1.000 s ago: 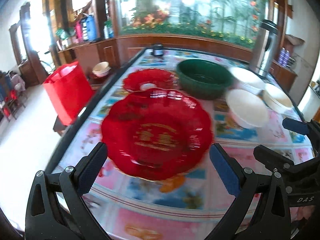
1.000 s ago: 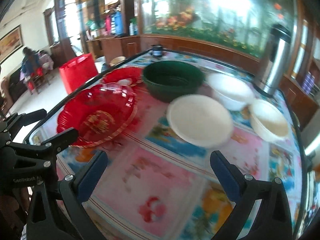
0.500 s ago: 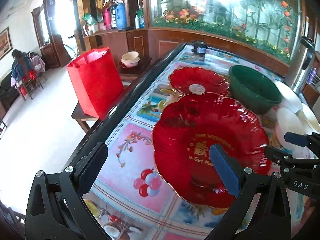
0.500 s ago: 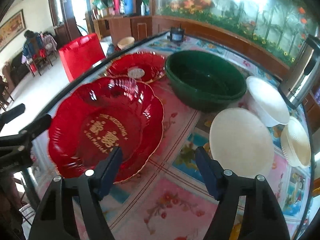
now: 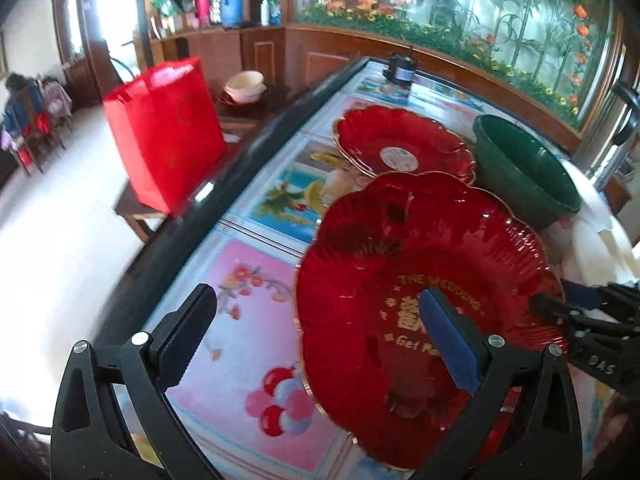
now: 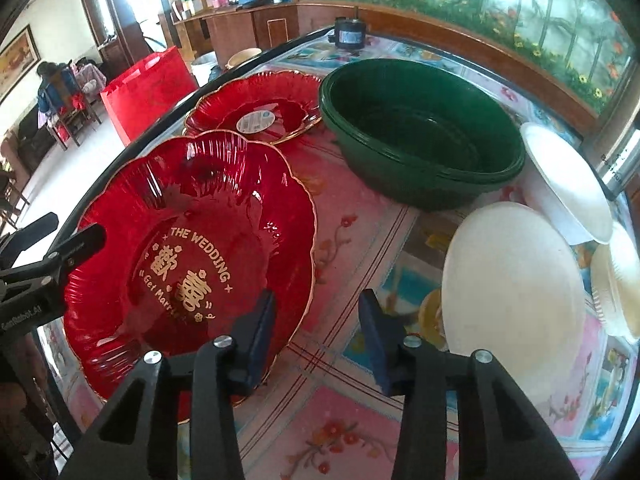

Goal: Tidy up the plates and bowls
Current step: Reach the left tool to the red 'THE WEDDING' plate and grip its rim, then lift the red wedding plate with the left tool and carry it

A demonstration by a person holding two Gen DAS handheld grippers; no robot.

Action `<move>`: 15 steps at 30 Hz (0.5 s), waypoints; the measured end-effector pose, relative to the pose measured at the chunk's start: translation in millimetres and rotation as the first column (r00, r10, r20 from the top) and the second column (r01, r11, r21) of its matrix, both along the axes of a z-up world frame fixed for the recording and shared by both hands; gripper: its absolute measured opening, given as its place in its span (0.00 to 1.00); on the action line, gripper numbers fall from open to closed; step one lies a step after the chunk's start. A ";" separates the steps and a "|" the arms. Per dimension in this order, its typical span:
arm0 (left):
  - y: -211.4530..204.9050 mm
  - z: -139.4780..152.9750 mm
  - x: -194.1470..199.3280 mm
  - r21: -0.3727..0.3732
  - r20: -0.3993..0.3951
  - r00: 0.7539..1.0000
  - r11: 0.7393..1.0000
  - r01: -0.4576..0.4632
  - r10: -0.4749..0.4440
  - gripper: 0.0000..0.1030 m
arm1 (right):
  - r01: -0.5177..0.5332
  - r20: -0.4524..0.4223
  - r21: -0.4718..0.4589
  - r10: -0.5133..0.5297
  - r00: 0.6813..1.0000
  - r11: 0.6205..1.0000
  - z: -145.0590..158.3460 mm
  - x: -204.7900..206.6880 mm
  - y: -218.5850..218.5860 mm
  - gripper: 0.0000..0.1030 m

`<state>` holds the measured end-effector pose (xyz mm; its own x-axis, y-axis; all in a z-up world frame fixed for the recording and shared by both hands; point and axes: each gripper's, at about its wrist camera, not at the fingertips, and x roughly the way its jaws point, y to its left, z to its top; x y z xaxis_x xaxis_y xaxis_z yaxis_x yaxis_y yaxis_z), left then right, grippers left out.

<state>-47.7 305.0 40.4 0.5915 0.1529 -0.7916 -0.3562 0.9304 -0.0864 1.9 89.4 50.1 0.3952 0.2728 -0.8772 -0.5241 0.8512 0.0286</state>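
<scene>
Left tongs (image 5: 316,338) gape wide, straddling the near-left rim of the red wedding plate (image 6: 192,248) on the counter (image 6: 360,240). Right tongs (image 6: 316,324) closing astride its right rim, pads not yet pressing. Beyond: second red plate (image 6: 256,108), green basin (image 6: 420,136), white bowls (image 6: 512,280)

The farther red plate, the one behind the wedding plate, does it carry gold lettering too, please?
No, the farther red plate shows only a round white sticker at its centre.
</scene>
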 end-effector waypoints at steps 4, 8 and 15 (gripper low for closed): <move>0.8 -9.4 8.5 -0.021 -0.049 0.999 1.000 0.004 -0.005 0.63 | -0.010 0.004 0.007 0.010 1.000 1.000 0.2 0.4 1.2 0.32; -5.5 -21.3 16.0 -0.039 -0.098 0.994 0.998 0.045 -0.049 0.35 | -0.045 0.007 -0.010 0.045 0.999 0.999 -1.5 -0.9 9.1 0.29; -1.6 -24.4 14.4 -0.034 -0.095 0.995 0.999 0.041 -0.044 0.26 | -0.061 -0.006 0.037 0.061 0.998 0.997 -1.5 3.5 11.2 0.28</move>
<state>-33.3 303.4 16.0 0.5184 0.1032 -0.8489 -0.3249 0.9420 -0.0839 5.4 100.6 48.6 0.3705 0.3284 -0.8688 -0.5749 0.8158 0.0632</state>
